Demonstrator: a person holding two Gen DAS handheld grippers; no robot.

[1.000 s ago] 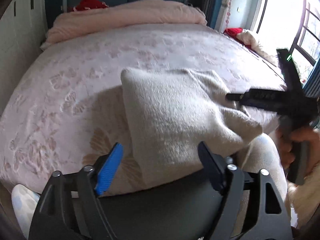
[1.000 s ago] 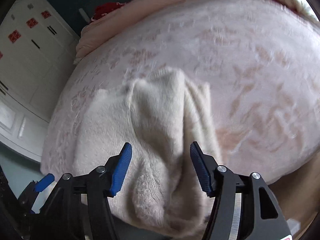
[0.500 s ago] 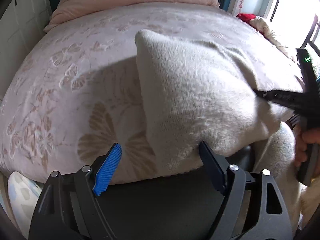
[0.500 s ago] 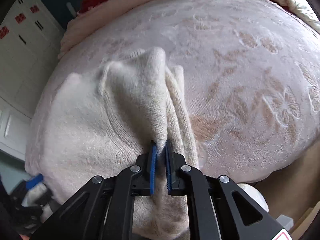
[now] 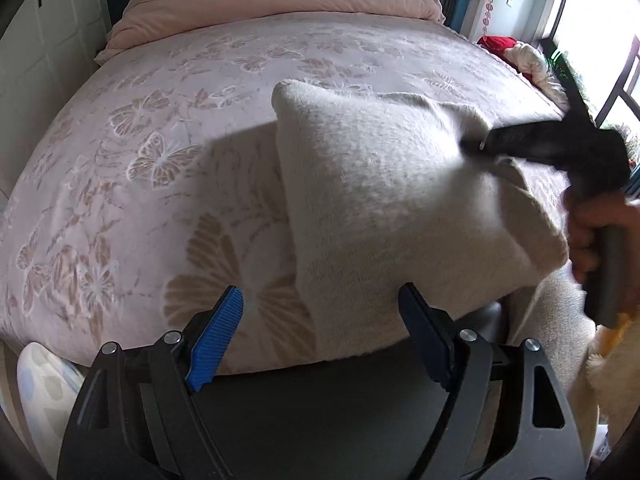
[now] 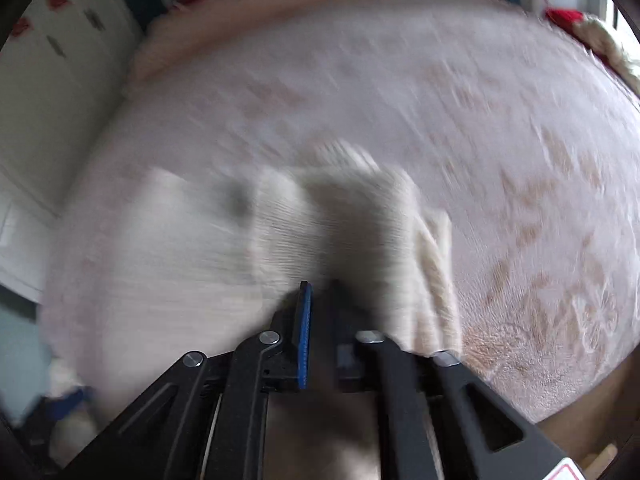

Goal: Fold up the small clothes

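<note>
A cream knitted sweater (image 5: 392,208) lies folded at the near edge of the pink bed, partly hanging over it. My left gripper (image 5: 320,336) is open and empty, its blue pads either side of the sweater's near left corner, just short of it. My right gripper (image 6: 320,312) is shut on a raised fold of the sweater (image 6: 344,224); the right wrist view is blurred by motion. In the left wrist view the right gripper (image 5: 472,146) pinches the sweater's right side, held by a hand (image 5: 596,232).
The pink butterfly-patterned bedspread (image 5: 168,160) covers the bed. A rolled pink duvet (image 5: 272,4) lies at the headboard. White cupboards (image 5: 44,52) stand at the left. Red and cream clothes (image 5: 516,52) lie at the far right by the window.
My right gripper closed on a fold of the sweater and is now lifting and moving it fast. My left gripper stayed open, drifting slightly by the near corner.
</note>
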